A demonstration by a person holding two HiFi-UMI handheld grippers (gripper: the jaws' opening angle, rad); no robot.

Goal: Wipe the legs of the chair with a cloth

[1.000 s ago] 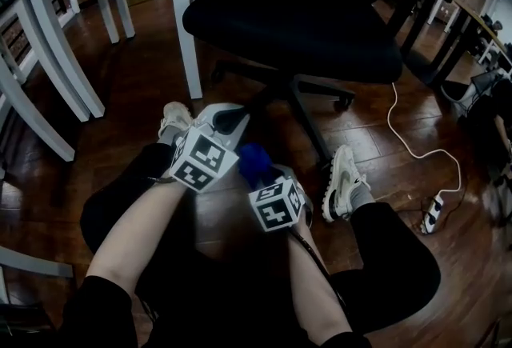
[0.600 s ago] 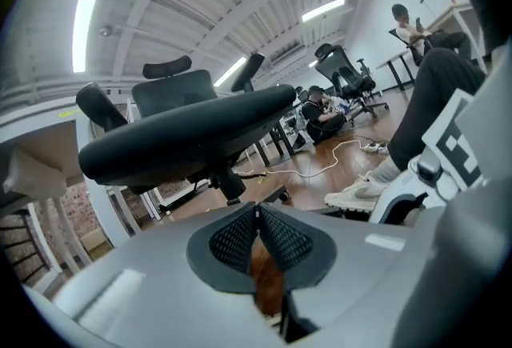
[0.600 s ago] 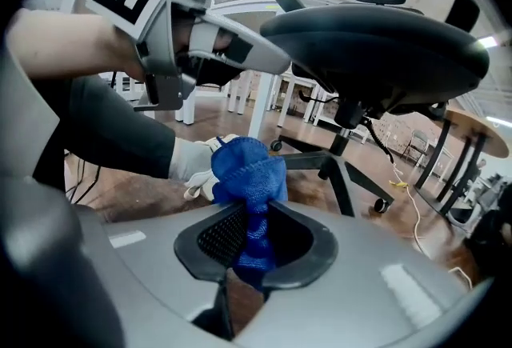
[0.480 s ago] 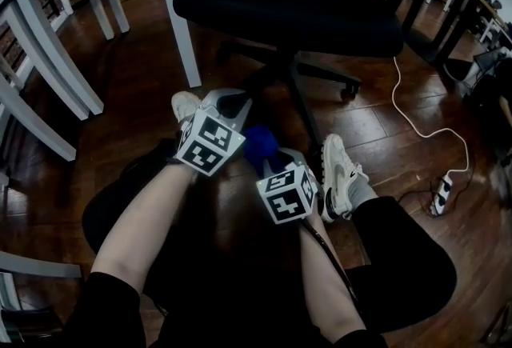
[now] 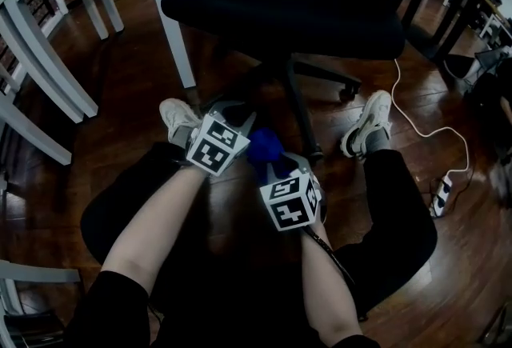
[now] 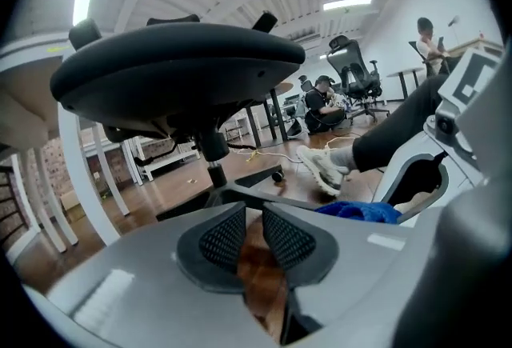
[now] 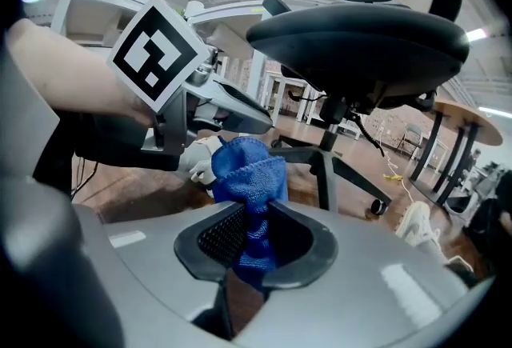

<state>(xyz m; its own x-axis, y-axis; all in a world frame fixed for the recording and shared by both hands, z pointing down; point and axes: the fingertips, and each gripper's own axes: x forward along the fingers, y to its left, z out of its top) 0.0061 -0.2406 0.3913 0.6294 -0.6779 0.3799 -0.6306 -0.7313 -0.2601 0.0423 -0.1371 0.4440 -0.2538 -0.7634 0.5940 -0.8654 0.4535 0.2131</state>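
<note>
Shoe (image 5: 370,121) slid forward; right hand-held gripper (image 7: 253,231), tilted down, clamps cloth (image 7: 248,170).

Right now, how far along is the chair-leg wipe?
Done: only the pickup. The right gripper is shut on the blue cloth.
In hand: the cloth is held near the chair legs and appears not to touch one yet. The left gripper is empty, and its jaws have just been opening slightly.
Left: all the wiping. No leg shows any sign of it.

The head view looks steeply down, the chair (image 5: 304,10) at the frame's top; both gripper views sit low by the floor (image 5: 128,98), close, looking up under its seat; all three share it.
</note>
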